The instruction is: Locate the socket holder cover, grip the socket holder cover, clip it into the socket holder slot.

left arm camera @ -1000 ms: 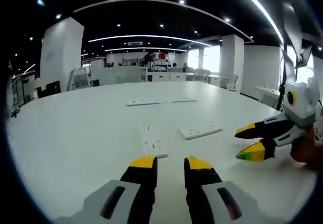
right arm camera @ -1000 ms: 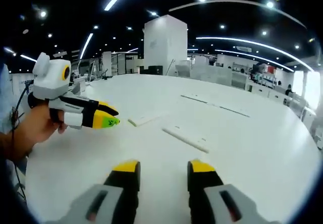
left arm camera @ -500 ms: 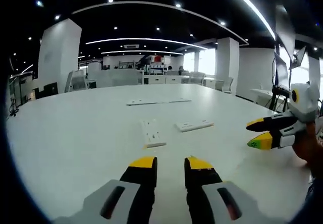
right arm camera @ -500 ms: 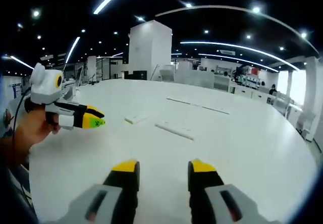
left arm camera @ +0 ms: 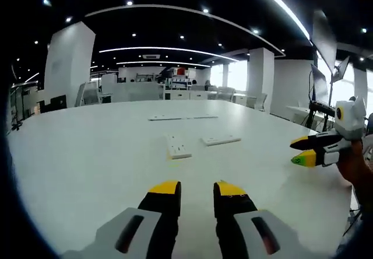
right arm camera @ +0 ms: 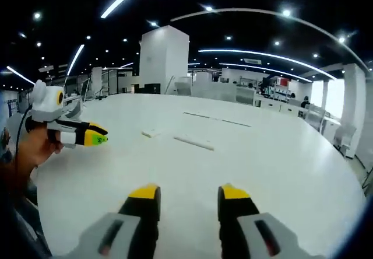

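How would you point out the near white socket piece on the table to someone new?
Start at the big white table. Ahead of the left gripper lie two small white pieces; take the left socket piece. It points away lengthwise, while the flat piece beside it lies crosswise.

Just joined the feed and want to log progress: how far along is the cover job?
Nothing looks done yet. Both flat white pieces, one and the other, lie apart on the table, unclipped. In hand: nothing; the left tool and right tool are open and empty, above the table short of the pieces. Left: picking out the cover, gripping it, clipping it in.
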`<state>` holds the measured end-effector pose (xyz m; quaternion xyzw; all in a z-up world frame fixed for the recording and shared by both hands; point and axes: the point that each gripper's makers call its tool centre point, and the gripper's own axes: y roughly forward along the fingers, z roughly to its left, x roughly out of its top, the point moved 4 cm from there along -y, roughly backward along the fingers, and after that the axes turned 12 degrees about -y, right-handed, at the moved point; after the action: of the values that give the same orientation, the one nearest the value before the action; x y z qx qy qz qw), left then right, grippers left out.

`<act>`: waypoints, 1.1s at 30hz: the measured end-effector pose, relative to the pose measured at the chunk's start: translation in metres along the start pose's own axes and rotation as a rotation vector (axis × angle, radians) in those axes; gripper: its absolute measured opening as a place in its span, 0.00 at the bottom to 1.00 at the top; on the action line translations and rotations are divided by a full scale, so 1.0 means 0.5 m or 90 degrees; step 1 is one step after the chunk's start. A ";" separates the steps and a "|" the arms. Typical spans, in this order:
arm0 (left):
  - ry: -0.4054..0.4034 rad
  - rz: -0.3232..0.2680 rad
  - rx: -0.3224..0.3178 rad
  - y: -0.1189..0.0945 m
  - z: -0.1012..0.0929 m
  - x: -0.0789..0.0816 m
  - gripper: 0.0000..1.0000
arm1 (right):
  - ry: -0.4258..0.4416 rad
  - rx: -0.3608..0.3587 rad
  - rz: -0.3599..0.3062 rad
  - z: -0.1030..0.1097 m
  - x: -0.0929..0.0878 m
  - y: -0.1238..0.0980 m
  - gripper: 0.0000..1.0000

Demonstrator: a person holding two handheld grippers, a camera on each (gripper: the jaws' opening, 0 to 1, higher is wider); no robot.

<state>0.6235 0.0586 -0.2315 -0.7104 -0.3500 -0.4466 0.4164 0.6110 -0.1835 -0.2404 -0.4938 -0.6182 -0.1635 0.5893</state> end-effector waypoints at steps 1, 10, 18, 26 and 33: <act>0.006 -0.002 0.004 -0.001 0.004 0.001 0.23 | 0.003 0.000 0.002 0.000 -0.003 -0.004 0.41; 0.003 -0.005 -0.008 -0.063 0.000 -0.015 0.25 | 0.036 0.004 0.017 0.010 -0.031 -0.054 0.41; -0.001 -0.023 -0.004 -0.104 -0.001 -0.014 0.26 | 0.054 -0.011 0.002 0.022 -0.029 -0.104 0.41; -0.023 -0.038 -0.008 -0.132 -0.013 -0.022 0.26 | 0.069 -0.007 -0.016 0.059 -0.024 -0.145 0.40; -0.024 -0.045 -0.004 -0.149 -0.018 -0.027 0.26 | 0.068 0.002 -0.007 0.080 -0.036 -0.141 0.39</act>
<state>0.5509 0.0793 -0.2211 -0.7071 -0.3812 -0.4487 0.3917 0.5286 -0.1920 -0.2399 -0.4798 -0.5891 -0.1916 0.6213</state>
